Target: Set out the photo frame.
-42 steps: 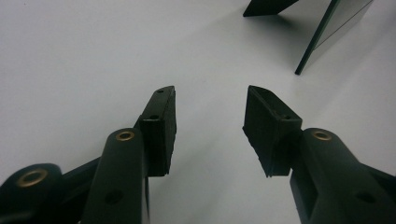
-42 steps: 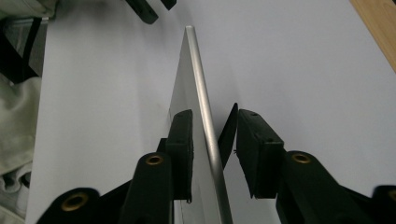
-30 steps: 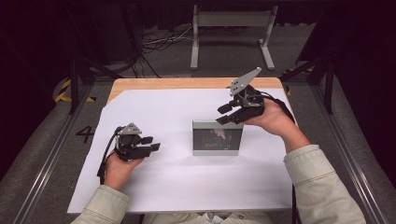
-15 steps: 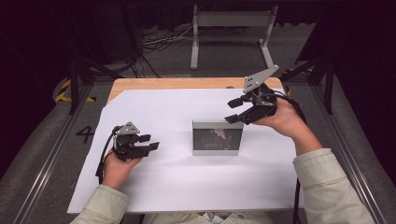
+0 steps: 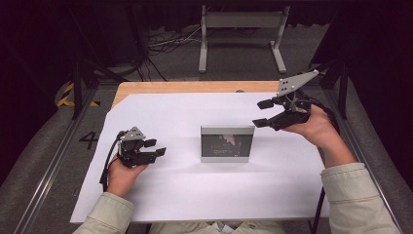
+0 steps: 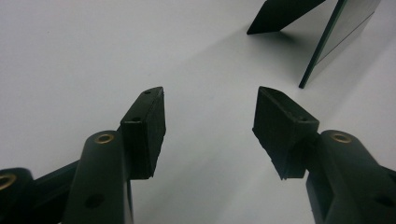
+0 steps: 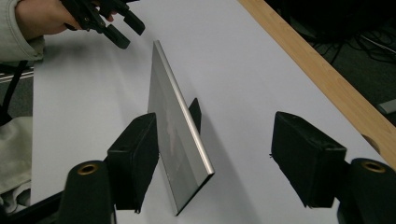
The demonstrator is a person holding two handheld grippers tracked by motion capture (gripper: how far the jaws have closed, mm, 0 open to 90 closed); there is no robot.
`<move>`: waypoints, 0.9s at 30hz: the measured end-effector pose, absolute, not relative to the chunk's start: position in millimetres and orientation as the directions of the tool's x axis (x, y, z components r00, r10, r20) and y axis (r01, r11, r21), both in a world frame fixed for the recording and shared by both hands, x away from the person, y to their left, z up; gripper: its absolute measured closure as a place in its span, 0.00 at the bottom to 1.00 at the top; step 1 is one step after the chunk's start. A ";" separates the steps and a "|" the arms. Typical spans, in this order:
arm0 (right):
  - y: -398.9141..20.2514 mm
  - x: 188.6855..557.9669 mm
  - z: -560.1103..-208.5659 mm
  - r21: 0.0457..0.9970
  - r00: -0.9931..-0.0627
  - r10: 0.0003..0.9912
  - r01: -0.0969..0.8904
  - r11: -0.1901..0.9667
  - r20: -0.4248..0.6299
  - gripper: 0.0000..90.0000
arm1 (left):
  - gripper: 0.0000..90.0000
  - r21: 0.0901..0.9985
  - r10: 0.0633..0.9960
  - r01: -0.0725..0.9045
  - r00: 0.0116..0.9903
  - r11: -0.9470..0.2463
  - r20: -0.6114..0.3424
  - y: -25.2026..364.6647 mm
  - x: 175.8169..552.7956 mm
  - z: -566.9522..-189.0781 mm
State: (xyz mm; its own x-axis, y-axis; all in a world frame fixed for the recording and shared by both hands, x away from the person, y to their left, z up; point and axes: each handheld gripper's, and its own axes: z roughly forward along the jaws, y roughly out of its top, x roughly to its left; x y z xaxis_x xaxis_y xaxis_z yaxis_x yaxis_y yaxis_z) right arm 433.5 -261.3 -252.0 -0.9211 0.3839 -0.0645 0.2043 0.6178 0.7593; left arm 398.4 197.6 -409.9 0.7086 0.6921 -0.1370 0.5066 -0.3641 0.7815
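Between the two tongs, on the white sheet [image 5: 195, 195] covering the table [image 5: 195, 87]: a silver picture frame [image 5: 227, 144], standing upright on its long lower edge, long axis running from one pair of tongs toward the other, glazed face turned toward the person's side, black prop leg [image 7: 194, 113] behind. Left tongs [image 5: 157, 147] low over the sheet, well apart from the frame's left end, jaws spread wide, gripping nothing, tips aimed at the frame. Right tongs [image 5: 263, 113] lifted above the sheet, just beyond the frame's right end, jaws likewise wide and empty, pointing along the frame's length. Seen from the right gripper view, frame edge-on between the two pads [image 7: 135, 158], touching neither.
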 end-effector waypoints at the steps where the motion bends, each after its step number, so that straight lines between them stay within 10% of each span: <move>1: -263.9 432.6 -252.2 0.760 -0.919 0.389 0.207 0.616 -0.065 0.34 | 0.49 0.782 0.692 0.506 0.708 -0.363 -0.137 197.7 398.5 -409.9; 27: -327.1 424.1 -282.6 0.779 -0.847 0.532 0.323 0.538 -0.017 0.29 | 0.47 0.788 0.692 0.497 0.710 -0.363 -0.129 196.6 398.7 -410.5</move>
